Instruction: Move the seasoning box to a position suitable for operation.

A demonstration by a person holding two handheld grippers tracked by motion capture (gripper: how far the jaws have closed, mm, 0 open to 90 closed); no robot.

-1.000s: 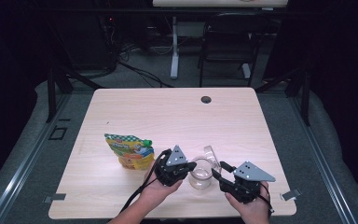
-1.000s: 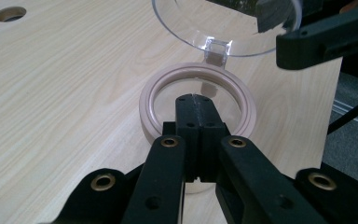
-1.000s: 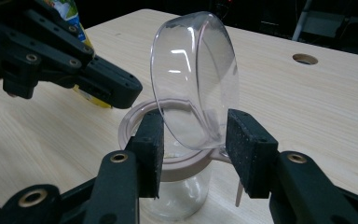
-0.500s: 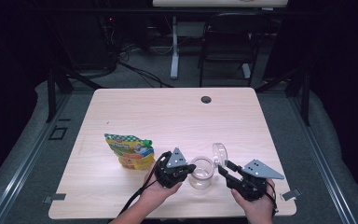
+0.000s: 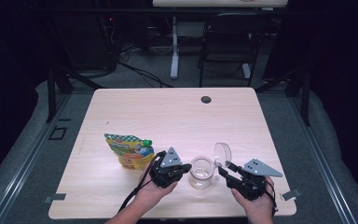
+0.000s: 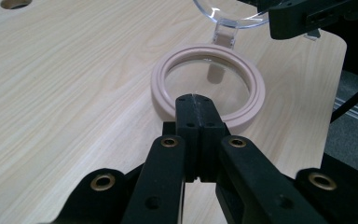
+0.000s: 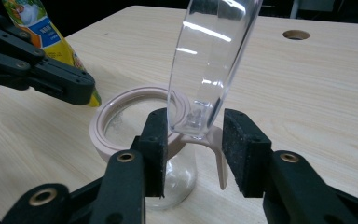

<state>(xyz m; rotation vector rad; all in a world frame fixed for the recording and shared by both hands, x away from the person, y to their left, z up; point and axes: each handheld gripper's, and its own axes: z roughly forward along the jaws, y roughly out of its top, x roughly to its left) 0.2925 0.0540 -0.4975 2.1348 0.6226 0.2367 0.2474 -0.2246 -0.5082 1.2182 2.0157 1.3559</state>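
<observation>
The glass jar stands on the desk near its front edge, clear lid swung upright. The left gripper is clenched tight on the jar's pink rim. The right gripper has just been opening its jaws; the lid's hinge sits between them, released. A snack pouch lies just left.

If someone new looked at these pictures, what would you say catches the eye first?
Probably the clear glass jar near the table's front edge, its hinged clear lid swung upright. The left gripper meets the jar's pinkish rim with shut fingers, while the right gripper has just been opening, its fingers flanking the lid's hinge. A colourful pouch lies to the left.
</observation>
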